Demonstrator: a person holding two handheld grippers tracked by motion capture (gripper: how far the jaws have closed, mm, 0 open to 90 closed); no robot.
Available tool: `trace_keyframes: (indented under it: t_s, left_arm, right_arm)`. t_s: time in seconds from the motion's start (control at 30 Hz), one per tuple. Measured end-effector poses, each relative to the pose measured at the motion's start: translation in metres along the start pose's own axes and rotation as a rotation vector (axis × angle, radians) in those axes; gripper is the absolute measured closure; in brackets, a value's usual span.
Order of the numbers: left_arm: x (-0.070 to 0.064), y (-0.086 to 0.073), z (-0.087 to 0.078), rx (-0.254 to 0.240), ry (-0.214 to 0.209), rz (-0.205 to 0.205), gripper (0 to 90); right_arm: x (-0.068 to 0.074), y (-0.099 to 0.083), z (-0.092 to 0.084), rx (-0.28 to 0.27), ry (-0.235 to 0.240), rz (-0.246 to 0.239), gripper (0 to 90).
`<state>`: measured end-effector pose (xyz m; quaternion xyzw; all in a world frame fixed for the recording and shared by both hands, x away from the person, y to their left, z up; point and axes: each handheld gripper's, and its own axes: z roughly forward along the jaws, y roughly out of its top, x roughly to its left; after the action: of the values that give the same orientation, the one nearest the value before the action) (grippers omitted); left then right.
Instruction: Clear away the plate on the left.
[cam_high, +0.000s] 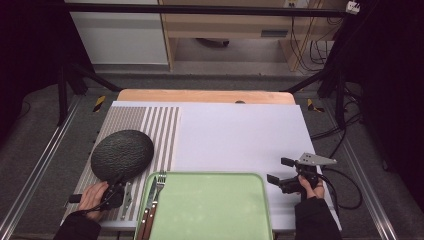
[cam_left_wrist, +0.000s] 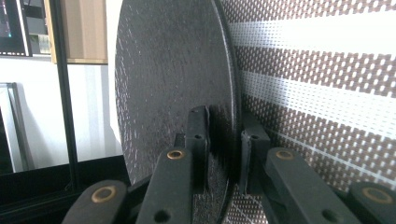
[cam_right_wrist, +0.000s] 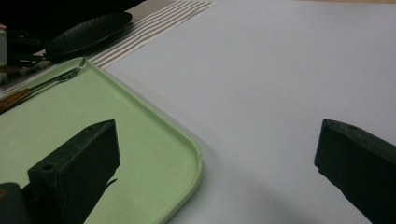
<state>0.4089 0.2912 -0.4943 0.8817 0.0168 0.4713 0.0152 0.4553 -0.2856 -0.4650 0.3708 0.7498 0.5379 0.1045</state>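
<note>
In the high view the black plate (cam_high: 122, 154) lies at the left of the frame on the striped mat (cam_high: 159, 131), its near rim reaching down toward the left gripper (cam_high: 116, 188) at the lower left. That gripper has its jaws clamped on the plate's near edge; the left gripper view shows the rim wedged between the two black pads (cam_left_wrist: 198, 140), one on the plate's textured face and the other on its underside, with the plate (cam_left_wrist: 173, 84) running up the middle of the frame and the mat (cam_left_wrist: 317, 79) to the right. The right gripper (cam_high: 280, 172) sits at the lower right of the high view, over the white sheet (cam_high: 240, 135) just right of the green tray (cam_high: 215, 210). Its jaws stand wide apart and hold nothing; in the right gripper view one jaw rises over the tray (cam_right_wrist: 140, 154) at the lower left and the other over the bare sheet (cam_right_wrist: 261, 84) at the right edge. A fork (cam_high: 159, 186) and a brown-handled knife (cam_high: 146, 215) lie on the tray's left edge, at the bottom of the high view, just right of the left gripper. In the right gripper view the plate (cam_right_wrist: 88, 32) appears at the upper left, with the fork (cam_right_wrist: 56, 79) just below it.
</note>
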Motion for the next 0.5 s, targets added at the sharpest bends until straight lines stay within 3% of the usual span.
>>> trace_keyframes:
  t_s: [0.2, 0.5]
  left_arm:
    - [-0.0018, 0.003, -0.0002, 0.024, 0.015, 0.043, 78.9]
    - [-0.0012, 0.0049, -0.0022, 0.027, 0.045, 0.039, 80.9]
  right_arm:
    - [-0.0001, 0.0, -0.0001, 0.0, 0.0, -0.001, 0.3]
    - [-0.0001, 0.0, 0.0, 0.0, 0.0, 0.001, 0.3]
